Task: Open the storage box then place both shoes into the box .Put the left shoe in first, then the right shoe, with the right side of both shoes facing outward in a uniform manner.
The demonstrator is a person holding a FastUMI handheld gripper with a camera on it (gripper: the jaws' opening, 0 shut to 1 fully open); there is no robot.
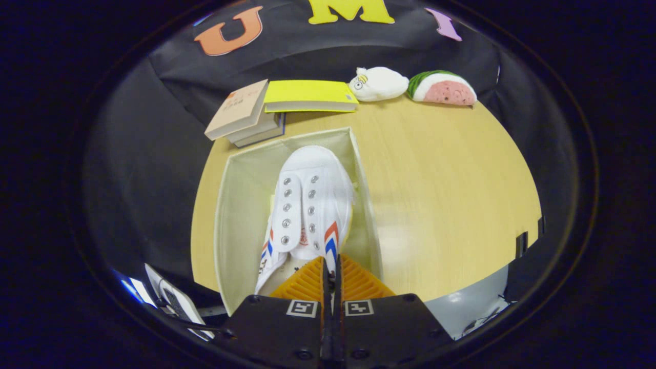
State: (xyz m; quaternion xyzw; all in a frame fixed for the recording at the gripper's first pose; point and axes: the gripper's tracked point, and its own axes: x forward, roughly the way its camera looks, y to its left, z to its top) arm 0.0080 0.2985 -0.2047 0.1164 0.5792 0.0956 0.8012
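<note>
An open cream storage box (241, 200) stands on the round wooden table (451, 195), just ahead of my fingers. A white canvas shoe (307, 205) with metal eyelets and red and blue side stripes sits within the box's walls, along the right wall, toe pointing away from me. My gripper (331, 264) is shut on the shoe's right collar edge at the heel end, its ribbed pads (359, 284) pressed nearly together on the thin canvas. I cannot tell whether the sole rests on the box floor. The box's left half shows bare lining.
Beyond the box lie a stack of tan books (246, 115) and a yellow book (310, 95). A white plush toy (378, 83) and a watermelon plush (443, 88) sit at the table's far edge. Bare tabletop spreads right of the box.
</note>
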